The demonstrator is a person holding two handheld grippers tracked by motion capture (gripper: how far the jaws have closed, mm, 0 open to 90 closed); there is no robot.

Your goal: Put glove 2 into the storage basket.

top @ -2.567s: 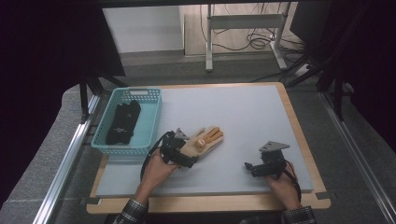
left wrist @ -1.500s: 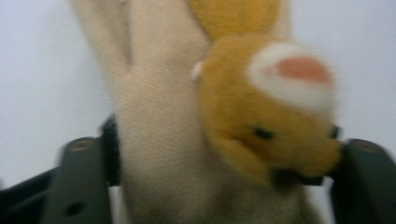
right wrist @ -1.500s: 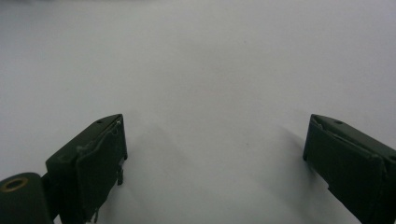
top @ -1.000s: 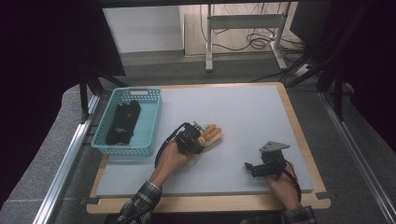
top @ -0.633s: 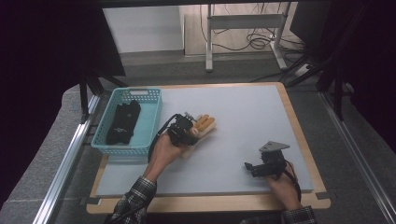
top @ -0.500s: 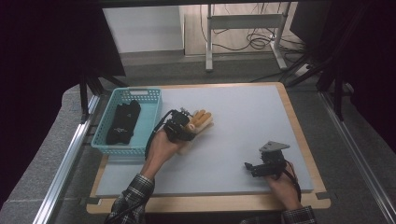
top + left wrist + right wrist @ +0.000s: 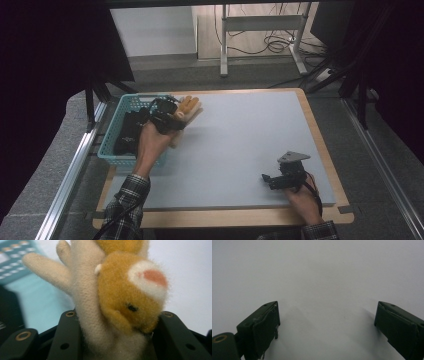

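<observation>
The left claw (image 7: 167,119) grips the glove (image 7: 187,107) beside the basket (image 7: 117,155), probably to drop it in next, while the right claw (image 7: 280,179) rests open.

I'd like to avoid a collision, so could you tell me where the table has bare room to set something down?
The grey table top is bare between the left gripper, which holds the plush glove, and the right gripper, and out to the far right corner. It is crowded at the teal basket, which holds a dark item.
</observation>
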